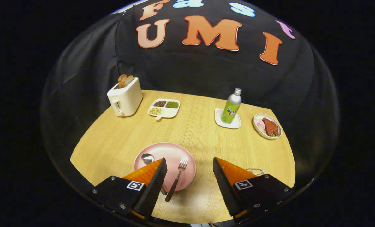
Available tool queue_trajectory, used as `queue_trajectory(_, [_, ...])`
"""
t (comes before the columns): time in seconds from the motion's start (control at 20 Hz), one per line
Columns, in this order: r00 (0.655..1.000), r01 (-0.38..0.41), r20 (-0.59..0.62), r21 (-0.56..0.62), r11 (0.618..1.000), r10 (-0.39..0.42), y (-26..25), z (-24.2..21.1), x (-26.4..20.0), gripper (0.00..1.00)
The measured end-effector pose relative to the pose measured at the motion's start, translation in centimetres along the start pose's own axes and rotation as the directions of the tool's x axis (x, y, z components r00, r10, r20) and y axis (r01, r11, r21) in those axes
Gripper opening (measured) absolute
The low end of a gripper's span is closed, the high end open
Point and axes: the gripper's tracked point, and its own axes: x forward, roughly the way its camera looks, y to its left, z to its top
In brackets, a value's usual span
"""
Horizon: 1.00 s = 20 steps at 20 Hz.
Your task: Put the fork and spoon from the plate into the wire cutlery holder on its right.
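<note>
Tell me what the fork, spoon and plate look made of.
Dark-handled fork: shiny silver metal head, handle likely wood or plastic. Silver spoon: polished metal, its bowl mirrors light. Round pink plate: matte ceramic or plastic, with soft sheen. The gripper hangs above them, jaws open, the fork between the jaws.

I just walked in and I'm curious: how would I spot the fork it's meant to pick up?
Find the pink plate at the near edge of the wooden table, ahead of the open claw. The fork lies there, dark handle overhanging the rim, pronged, unlike the round-bowled spoon.
</note>
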Motion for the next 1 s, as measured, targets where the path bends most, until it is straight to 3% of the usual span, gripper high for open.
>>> queue_trajectory(0.25, [0.98,-0.019,-0.197,0.001,1.0,0.018,1.3,-3.8,3.2,0.75])
queue_trajectory(0.65, [0.89,-0.033,-0.453,0.069,0.997,0.061,2.6,-9.0,6.5,0.57])
queue_trajectory(1.0, [0.812,-0.023,-0.573,0.165,0.986,0.114,3.7,-11.4,7.7,0.39])
